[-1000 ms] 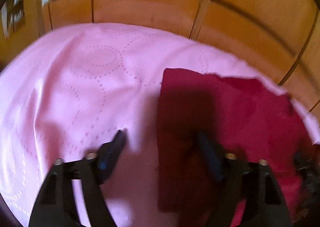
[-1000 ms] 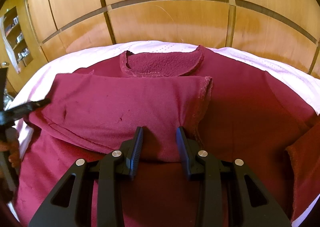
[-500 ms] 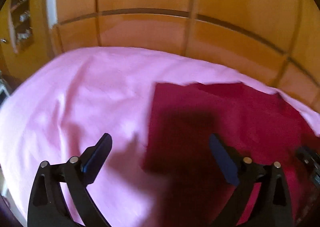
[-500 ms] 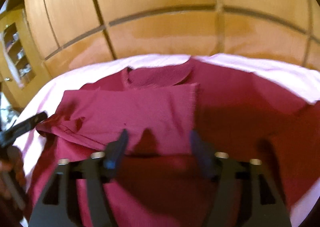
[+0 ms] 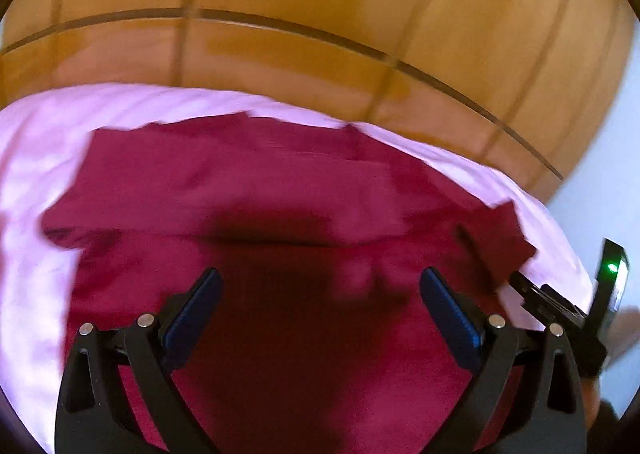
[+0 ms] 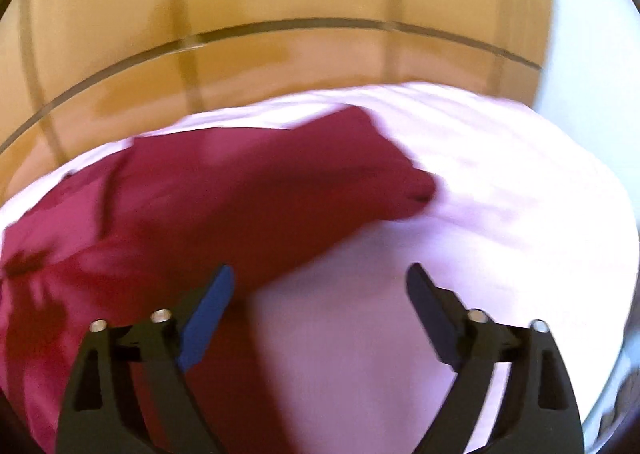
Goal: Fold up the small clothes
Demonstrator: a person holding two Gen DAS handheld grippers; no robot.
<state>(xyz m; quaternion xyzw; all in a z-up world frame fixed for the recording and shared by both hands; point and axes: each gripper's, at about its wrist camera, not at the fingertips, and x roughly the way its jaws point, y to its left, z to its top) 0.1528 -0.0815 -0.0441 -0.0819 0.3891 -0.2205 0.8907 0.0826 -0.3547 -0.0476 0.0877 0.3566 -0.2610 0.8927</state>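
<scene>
My left gripper [image 5: 318,292] is wide open and holds nothing; its two blue pads [image 5: 450,312] stand far apart, above the dark red shirt [image 5: 256,189]. The shirt fills most of the left wrist view and it lies flat on the pink sheet [image 5: 28,181], with one part folded over across the middle, so that a long edge with a shadow runs from left to right just beyond my pads. On the right side of this view a corner of the shirt sticks out, and beside it I see my other gripper [image 5: 560,306] with a small green light. My right gripper [image 6: 320,286] is also wide open and empty. Its left pad [image 6: 208,314] is over the edge of the shirt [image 6: 248,205], and its right pad is over the bare sheet [image 6: 500,213]. In this view the shirt lies to the left, and one pointed part of it reaches toward the right onto the sheet. This picture is blurred, so I cannot tell the folds well. Behind the sheet, in both views, stands a wooden panel wall [image 5: 320,13] with dark lines.
</scene>
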